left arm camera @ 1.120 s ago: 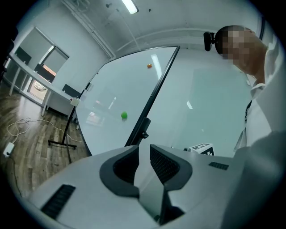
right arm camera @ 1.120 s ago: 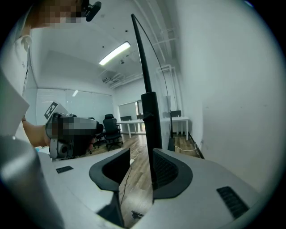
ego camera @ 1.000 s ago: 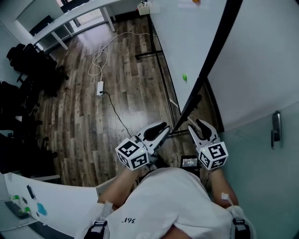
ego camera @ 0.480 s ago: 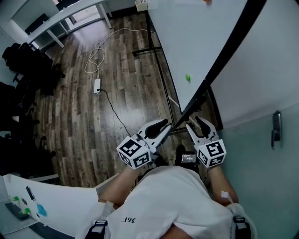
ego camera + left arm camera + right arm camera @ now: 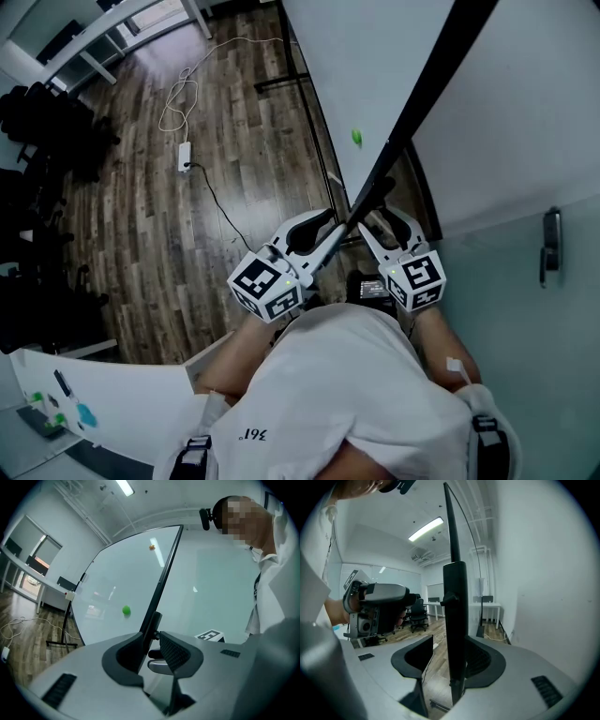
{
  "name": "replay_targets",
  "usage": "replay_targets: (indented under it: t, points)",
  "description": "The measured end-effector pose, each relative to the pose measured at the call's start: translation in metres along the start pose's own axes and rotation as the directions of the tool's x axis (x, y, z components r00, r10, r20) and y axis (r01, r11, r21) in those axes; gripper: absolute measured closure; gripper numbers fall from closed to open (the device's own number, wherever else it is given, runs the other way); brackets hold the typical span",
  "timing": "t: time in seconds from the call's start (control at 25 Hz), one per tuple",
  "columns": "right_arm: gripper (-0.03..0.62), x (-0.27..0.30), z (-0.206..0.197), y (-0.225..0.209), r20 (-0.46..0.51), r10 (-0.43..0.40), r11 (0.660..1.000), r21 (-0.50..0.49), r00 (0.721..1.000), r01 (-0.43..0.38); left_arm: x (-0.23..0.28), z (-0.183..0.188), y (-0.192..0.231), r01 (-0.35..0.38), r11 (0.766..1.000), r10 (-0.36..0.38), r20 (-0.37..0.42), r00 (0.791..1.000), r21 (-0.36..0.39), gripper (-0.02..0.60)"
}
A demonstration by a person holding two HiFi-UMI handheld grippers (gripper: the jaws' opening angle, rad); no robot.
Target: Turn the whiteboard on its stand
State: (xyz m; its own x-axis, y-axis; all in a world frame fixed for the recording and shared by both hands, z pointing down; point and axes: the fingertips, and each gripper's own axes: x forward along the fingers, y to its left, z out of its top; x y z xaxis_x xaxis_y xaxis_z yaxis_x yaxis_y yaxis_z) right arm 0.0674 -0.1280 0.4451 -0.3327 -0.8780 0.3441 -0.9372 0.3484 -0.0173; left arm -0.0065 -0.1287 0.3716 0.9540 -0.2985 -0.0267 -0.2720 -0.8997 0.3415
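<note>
Two tools, the left gripper (image 5: 330,242) and right gripper (image 5: 382,228), straddle the black edge of the upright whiteboard (image 5: 375,66) beside the wall (image 5: 525,112), jaws just eased open around it without clamping; a firm, even regrip looks needed before swinging it on its stand (image 5: 281,83).

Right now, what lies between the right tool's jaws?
The whiteboard's black edge stands there, in the right gripper view; the right tool has just been opening its jaws.

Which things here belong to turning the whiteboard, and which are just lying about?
Job: whiteboard; stand; left claw and right claw, jaws just opening around the board's edge.
Lying about: power strip, cable, desk, chairs.
</note>
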Motion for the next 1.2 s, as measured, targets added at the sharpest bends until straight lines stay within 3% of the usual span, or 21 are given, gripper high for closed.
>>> replay_targets:
  t: [0.68,1.2]
  points:
    - [0.39,0.026,-0.005,-0.023,-0.076,0.047,0.995,-0.084,0.996,-0.053,0.078,0.03,-0.018,0.044,0.989,-0.045,-0.002,0.999,0.139,0.482]
    - [0.405,0.044,0.001,-0.016,-0.081,0.134,0.981,-0.129,0.988,-0.144,0.08,0.032,-0.009,0.068,0.991,-0.07,0.014,0.997,0.115,0.477]
